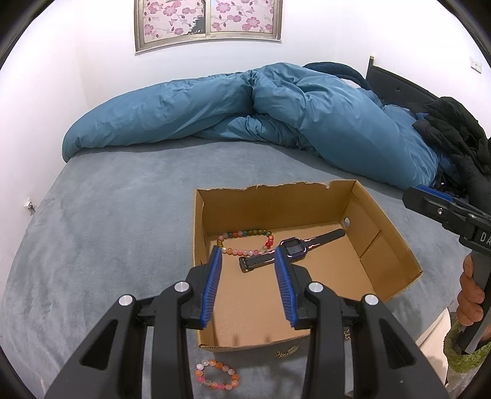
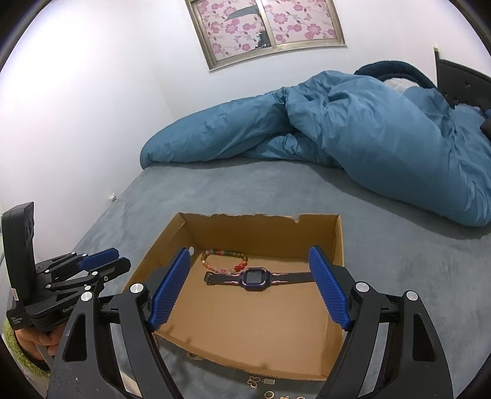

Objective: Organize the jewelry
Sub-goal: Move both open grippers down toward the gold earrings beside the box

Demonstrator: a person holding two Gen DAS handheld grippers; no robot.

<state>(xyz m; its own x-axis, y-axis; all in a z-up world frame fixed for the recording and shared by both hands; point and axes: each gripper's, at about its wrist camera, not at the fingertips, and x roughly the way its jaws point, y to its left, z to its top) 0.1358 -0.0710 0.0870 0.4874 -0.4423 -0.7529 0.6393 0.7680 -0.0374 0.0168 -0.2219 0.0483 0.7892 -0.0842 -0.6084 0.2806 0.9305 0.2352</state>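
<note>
An open cardboard box (image 1: 276, 208) (image 2: 260, 233) lies on the grey bed. Inside it are a multicoloured bead bracelet (image 1: 245, 242) (image 2: 225, 261) and a dark purple watch (image 1: 293, 247) (image 2: 254, 277), which touch each other. A pink and orange bead bracelet (image 1: 217, 375) rests on the bed in front of the box. My left gripper (image 1: 248, 250) hovers over the box's near left part, open, nothing between its fingers. Over the box's near side, my right gripper (image 2: 249, 250) stands wide open and empty. Small gold pieces (image 2: 254, 381) (image 1: 287, 353) sit by the box's front wall.
A crumpled blue duvet (image 1: 276, 116) (image 2: 368, 129) fills the back of the bed. Dark clothes (image 1: 454, 129) are piled at the right by the headboard. A person's hand (image 1: 469, 300) holds the right gripper's handle. A window with flowered film (image 2: 264, 27) is on the white wall.
</note>
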